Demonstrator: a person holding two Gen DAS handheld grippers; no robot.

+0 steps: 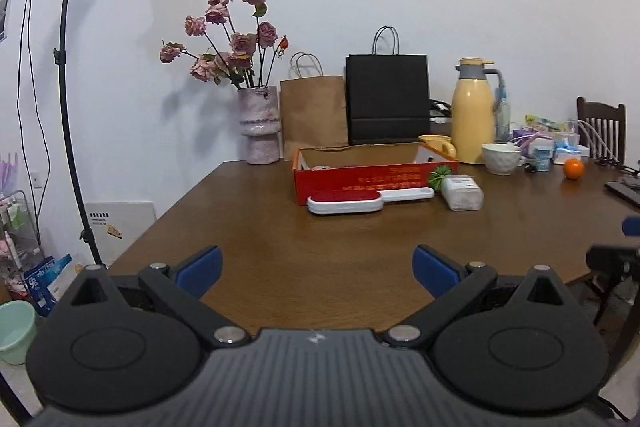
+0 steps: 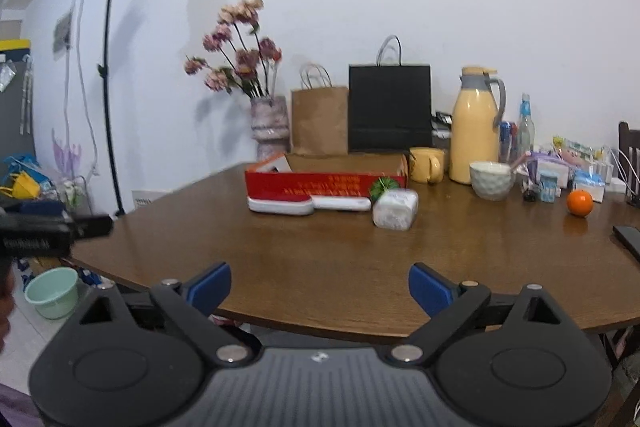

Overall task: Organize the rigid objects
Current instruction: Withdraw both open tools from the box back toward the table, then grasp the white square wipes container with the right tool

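A red open cardboard box [image 1: 372,179] [image 2: 320,185] sits mid-table. In front of it lie a white brush with a red pad [image 1: 344,203] [image 2: 280,205] and a clear plastic container [image 1: 460,193] [image 2: 395,209], with a small green striped ball [image 1: 440,177] between box and container. An orange [image 1: 573,169] [image 2: 579,203] rests at the right. My left gripper [image 1: 318,267] hovers open over the near table edge, nothing between its blue pads. My right gripper [image 2: 320,287] is open too, also holding nothing, just off the table's front edge.
Along the wall stand a vase of dried roses [image 1: 260,123], a brown bag [image 1: 314,111], a black bag [image 1: 387,99], a yellow thermos [image 1: 474,115], a yellow mug [image 2: 427,165] and a white bowl [image 1: 502,158]. Clutter and a chair [image 1: 602,127] fill the right; a light stand [image 1: 64,87] rises at left.
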